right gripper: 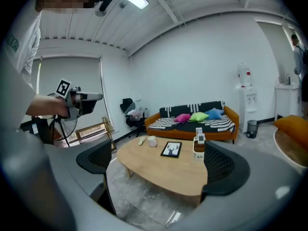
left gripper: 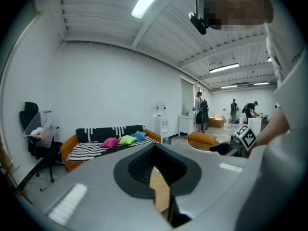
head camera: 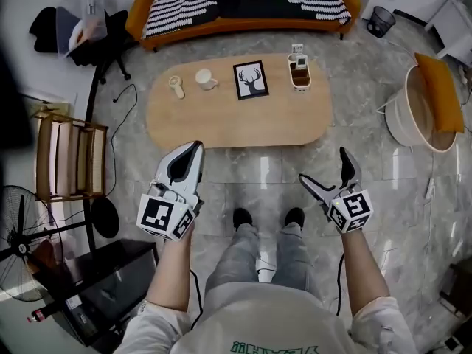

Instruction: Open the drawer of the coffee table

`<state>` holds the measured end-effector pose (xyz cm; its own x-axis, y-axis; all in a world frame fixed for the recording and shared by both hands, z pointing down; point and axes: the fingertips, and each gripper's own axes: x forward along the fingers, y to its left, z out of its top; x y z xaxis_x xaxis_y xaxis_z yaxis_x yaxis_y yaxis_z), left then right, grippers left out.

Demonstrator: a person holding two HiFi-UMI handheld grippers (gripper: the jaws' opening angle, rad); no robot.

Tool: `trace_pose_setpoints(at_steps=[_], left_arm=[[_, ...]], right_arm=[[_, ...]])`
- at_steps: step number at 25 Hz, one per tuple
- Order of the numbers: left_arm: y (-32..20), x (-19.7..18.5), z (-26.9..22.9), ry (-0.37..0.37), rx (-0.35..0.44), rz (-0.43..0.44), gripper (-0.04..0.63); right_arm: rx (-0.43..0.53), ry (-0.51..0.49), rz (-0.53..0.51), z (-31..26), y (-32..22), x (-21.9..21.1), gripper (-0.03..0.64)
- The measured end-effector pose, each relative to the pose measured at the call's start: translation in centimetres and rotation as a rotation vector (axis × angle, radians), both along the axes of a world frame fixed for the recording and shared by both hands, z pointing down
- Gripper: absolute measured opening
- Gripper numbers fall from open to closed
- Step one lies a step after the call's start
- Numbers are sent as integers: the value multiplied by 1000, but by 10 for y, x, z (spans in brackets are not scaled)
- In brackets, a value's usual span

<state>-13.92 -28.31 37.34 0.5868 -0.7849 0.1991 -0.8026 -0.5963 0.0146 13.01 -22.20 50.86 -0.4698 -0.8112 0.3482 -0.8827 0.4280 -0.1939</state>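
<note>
The oval wooden coffee table [head camera: 236, 116] stands ahead of the person's feet, and in the right gripper view this coffee table [right gripper: 168, 170] lies between the jaws, well beyond them. No drawer front shows in any view. My left gripper [head camera: 193, 149] hangs above the floor just short of the table's near edge, its jaws pressed together on nothing. In its own view the left gripper [left gripper: 156, 172] shows its black pads meeting. My right gripper [head camera: 324, 167] is held near the table's right end, jaws spread wide and empty. The right gripper [right gripper: 159, 165] frames the table top.
On the table stand a mug [head camera: 205, 79], a framed deer picture [head camera: 251, 80], a white holder box [head camera: 299, 72] and a small wooden piece [head camera: 176, 87]. An orange sofa [head camera: 243, 9] is behind, a round tub [head camera: 424, 113] at right, and a wooden rack [head camera: 70, 157] and fan [head camera: 22, 220] at left.
</note>
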Motion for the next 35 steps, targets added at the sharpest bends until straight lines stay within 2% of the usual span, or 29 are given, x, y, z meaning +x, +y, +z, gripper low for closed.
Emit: trace_pose_setpoints(at_steps=[4, 7, 13, 21, 27, 30, 35], left_arm=[[3, 1, 56, -5, -24, 13, 0], [0, -1, 100, -13, -18, 4, 0], [-28, 3, 194, -8, 12, -30, 0], [-70, 28, 292, 37, 77, -12, 0], [-93, 34, 343, 58, 107, -18, 0], [-94, 35, 355, 54, 116, -11, 0], [-99, 30, 362, 62, 126, -17, 0]], right_arm=[[-113, 0, -49, 92, 17, -18, 588], [-154, -14, -68, 154, 19, -30, 588], [-161, -36, -103, 260, 1, -42, 588], [-155, -53, -137, 377, -36, -65, 588], [-189, -87, -140, 454, -54, -81, 588], [-218, -180, -100, 480, -61, -83, 588], [-244, -553, 36, 499, -82, -78, 572]])
